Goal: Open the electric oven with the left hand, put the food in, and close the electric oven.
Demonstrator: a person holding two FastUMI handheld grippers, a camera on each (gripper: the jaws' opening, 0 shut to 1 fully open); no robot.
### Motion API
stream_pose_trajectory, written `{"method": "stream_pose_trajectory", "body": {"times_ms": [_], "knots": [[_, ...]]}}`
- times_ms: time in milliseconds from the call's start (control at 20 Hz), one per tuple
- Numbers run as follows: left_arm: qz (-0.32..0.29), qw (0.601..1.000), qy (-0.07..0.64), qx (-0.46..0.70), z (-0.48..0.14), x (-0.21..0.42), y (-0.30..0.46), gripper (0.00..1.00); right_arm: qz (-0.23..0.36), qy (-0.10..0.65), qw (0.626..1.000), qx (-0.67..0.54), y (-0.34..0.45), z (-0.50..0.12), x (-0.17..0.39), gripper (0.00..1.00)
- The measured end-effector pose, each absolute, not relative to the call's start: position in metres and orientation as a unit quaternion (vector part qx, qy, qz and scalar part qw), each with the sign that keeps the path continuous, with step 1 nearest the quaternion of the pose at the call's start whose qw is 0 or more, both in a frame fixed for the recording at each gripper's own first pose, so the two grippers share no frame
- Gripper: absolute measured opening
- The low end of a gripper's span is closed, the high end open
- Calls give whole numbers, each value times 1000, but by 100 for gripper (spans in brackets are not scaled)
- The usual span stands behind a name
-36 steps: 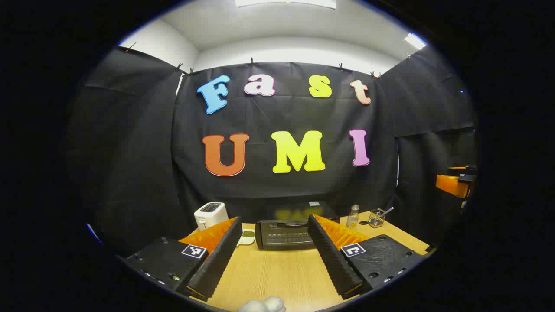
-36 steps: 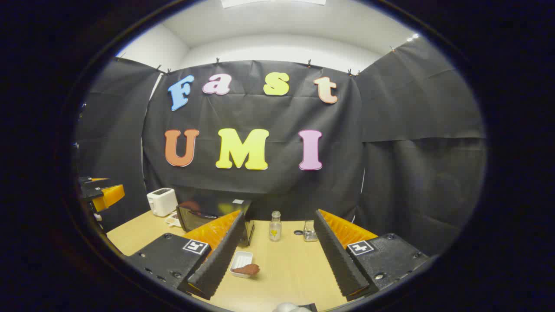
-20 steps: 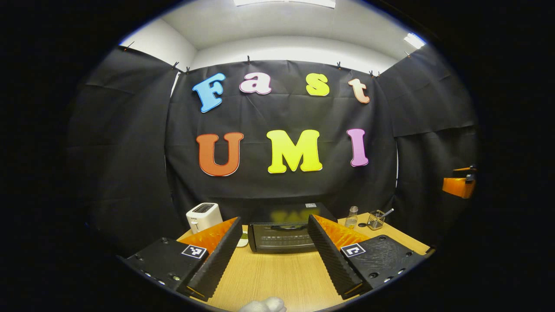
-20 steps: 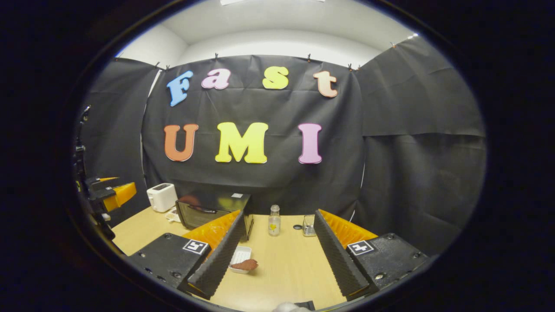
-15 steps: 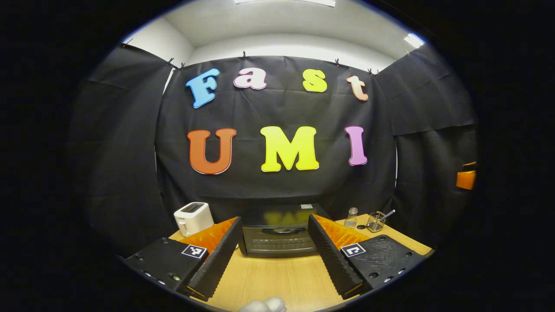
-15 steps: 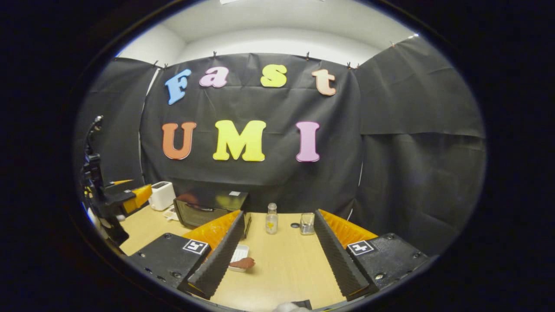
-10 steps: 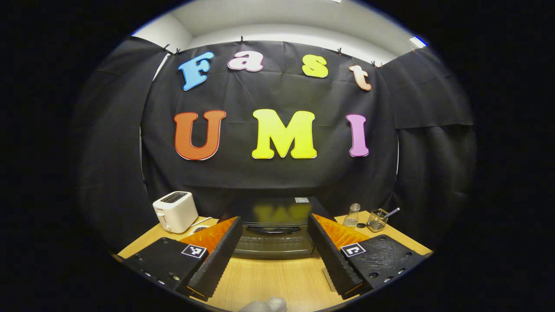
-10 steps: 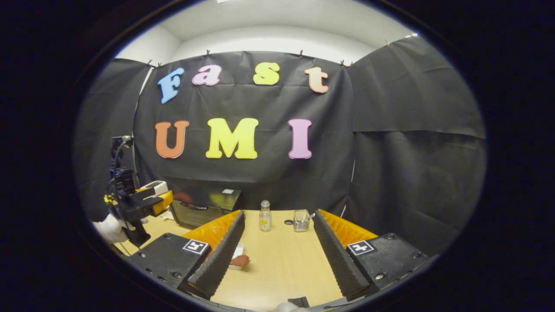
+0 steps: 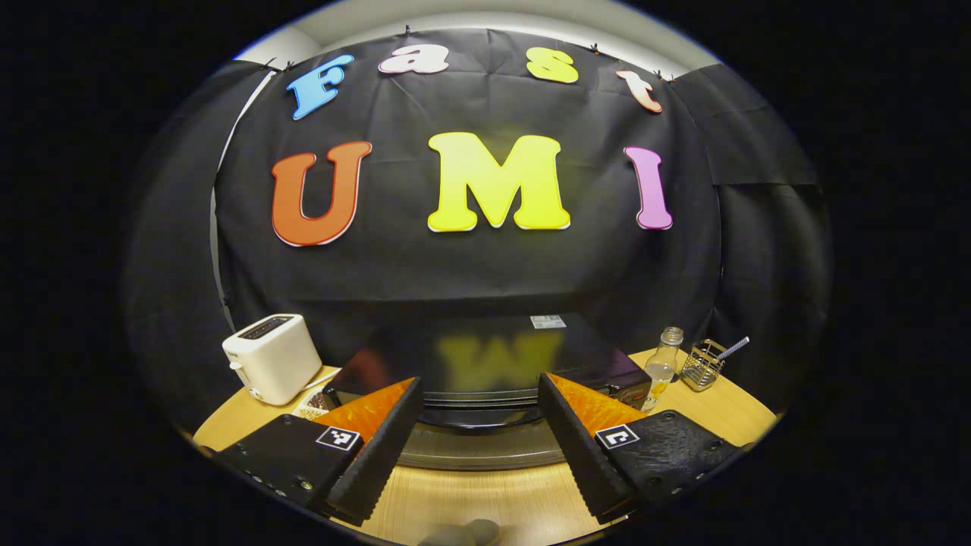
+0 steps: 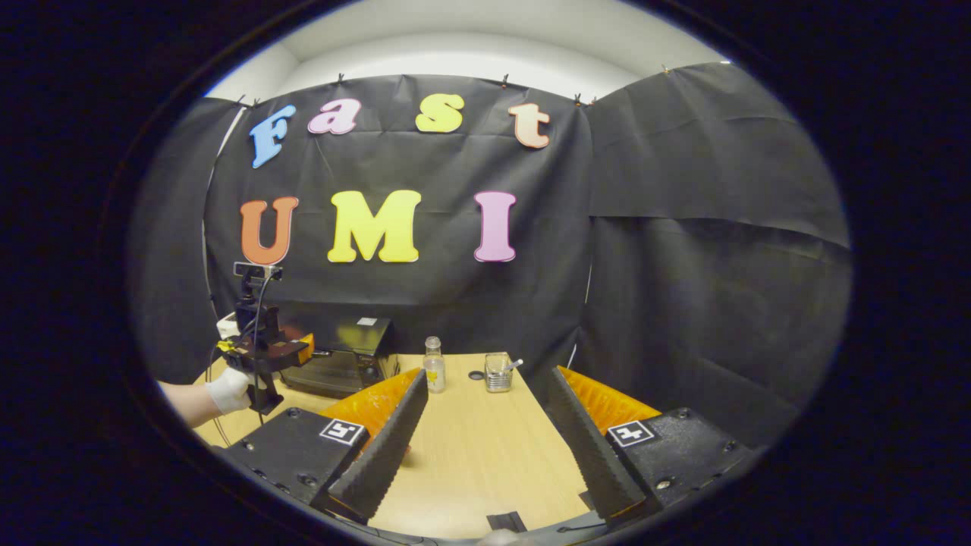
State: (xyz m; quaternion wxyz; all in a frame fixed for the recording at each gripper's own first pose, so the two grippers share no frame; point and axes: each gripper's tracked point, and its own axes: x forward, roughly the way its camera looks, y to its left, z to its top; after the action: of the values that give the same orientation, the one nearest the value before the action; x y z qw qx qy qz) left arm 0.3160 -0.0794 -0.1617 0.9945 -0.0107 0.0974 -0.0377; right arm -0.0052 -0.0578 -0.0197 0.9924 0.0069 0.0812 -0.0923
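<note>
Here the left gripper (image 9: 479,413) is hovering with fingers spread before the electric oven (image 9: 485,360), which is sitting near the tabletop's (image 10: 485,447) back edge, door closed. The right gripper (image 10: 482,425) is gaping, grasping nothing.

On your wooden table (image 10: 485,447) you have a white toaster (image 9: 271,358) at the left, and a small dish (image 9: 312,403) just in front of it. At the right, a clear bottle (image 9: 662,360) stands beside a wire holder (image 9: 702,365) with a utensil in it.
</note>
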Motion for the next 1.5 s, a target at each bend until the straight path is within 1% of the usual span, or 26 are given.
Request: {"method": "stream_pose_trajectory", "body": {"times_ms": [100, 200, 250, 500, 700, 750, 800, 900, 950, 1000, 1100, 1200, 1350, 1450, 1500], "knots": [[-32, 994, 107, -14, -172, 325, -77, 97, -96, 85, 992, 7, -59, -21, -1, 100], [-26, 990, 136, -14, -188, 330, -74, 96, -98, 88, 991, 11, -60, -23, 1, 100], [-19, 992, 126, -4, -184, 332, -70, 96, -97, 90, 991, 12, -59, -24, 2, 100], [-12, 991, 135, -13, -188, 323, -66, 98, -96, 85, 992, 21, -63, -25, 6, 100], [-32, 989, 139, -26, -193, 310, -72, 98, -90, 85, 992, 28, -62, -29, 2, 100], [-38, 984, 174, -20, -210, 299, -73, 98, -90, 87, 992, 29, -61, -29, 1, 100], [-56, 981, 180, -34, -218, 302, -82, 98, -89, 85, 992, 31, -62, -29, 0, 100], [-49, 985, 158, -54, -205, 307, -74, 97, -88, 83, 992, 29, -63, -29, -2, 100], [-48, 988, 138, -48, -193, 311, -72, 98, -87, 86, 992, 27, -62, -31, -3, 100], [-47, 991, 119, -39, -179, 314, -71, 95, -86, 89, 992, 27, -62, -33, -3, 100], [-51, 993, 107, -19, -168, 322, -75, 95, -84, 91, 992, 29, -61, -33, -3, 100], [-48, 992, 117, -13, -169, 332, -75, 95, -84, 91, 992, 29, -58, -33, -4, 100], [-41, 988, 149, -18, -186, 339, -76, 95, -86, 91, 992, 22, -58, -33, -3, 100], [-36, 989, 143, 0, -187, 341, -71, 96, -90, 89, 992, 20, -60, -31, -4, 100], [-35, 988, 150, 0, -190, 336, -72, 88, -91, 89, 992, 21, -61, -32, -4, 100]]}}
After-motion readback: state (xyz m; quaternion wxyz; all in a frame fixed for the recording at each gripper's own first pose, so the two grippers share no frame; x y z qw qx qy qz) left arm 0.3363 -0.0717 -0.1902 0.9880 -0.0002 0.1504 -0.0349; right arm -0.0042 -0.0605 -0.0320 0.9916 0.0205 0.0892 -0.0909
